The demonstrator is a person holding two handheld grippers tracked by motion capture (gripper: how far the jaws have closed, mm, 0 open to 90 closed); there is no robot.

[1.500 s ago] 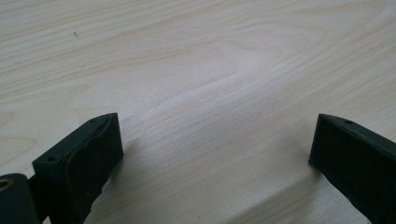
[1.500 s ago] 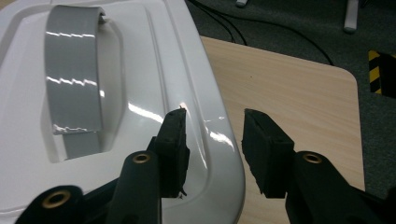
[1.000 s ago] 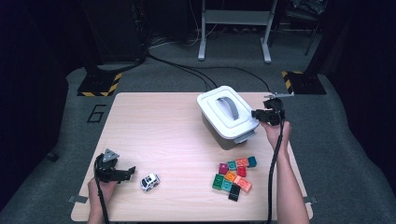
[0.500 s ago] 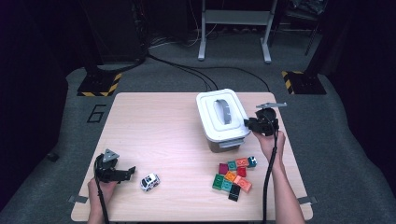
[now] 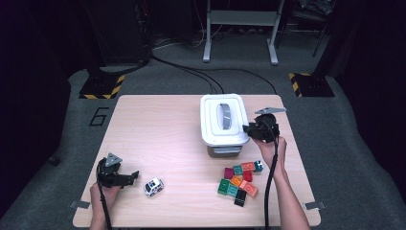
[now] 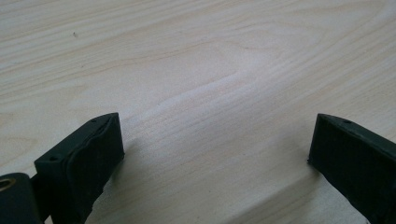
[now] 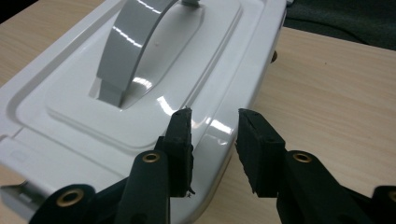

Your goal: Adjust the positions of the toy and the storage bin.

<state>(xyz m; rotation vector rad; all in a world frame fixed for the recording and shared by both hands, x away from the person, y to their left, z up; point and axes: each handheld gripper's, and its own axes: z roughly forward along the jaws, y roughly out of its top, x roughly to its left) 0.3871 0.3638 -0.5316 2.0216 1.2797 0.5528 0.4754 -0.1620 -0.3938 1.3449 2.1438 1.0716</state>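
Your left gripper rests near the front left corner of the pale wooden worktop, its jaws spread wide with bare wood grain between them in the left gripper view; nothing is held. Just to its right stands one small white toy car, close to the front edge and apart from the jaw tips.

Toward the middle right of the worktop sits one white plastic lidded box with a grey arched handle, reaching to the far edge. Your right gripper is at the box's right side. In the right gripper view its jaws have just been opening and now stand a little apart, straddling the lid's rounded rim: one jaw lies over the lid's top, the other outside the rim above the wood. A gap shows on the outer side, so the pads do not clamp the lid.

In front of the box, toward the front right corner, lies one loose cluster of coloured plastic building bricks: roughly ten, in red, orange, green, teal and black, mostly touching one another. The exact count is hard to tell.
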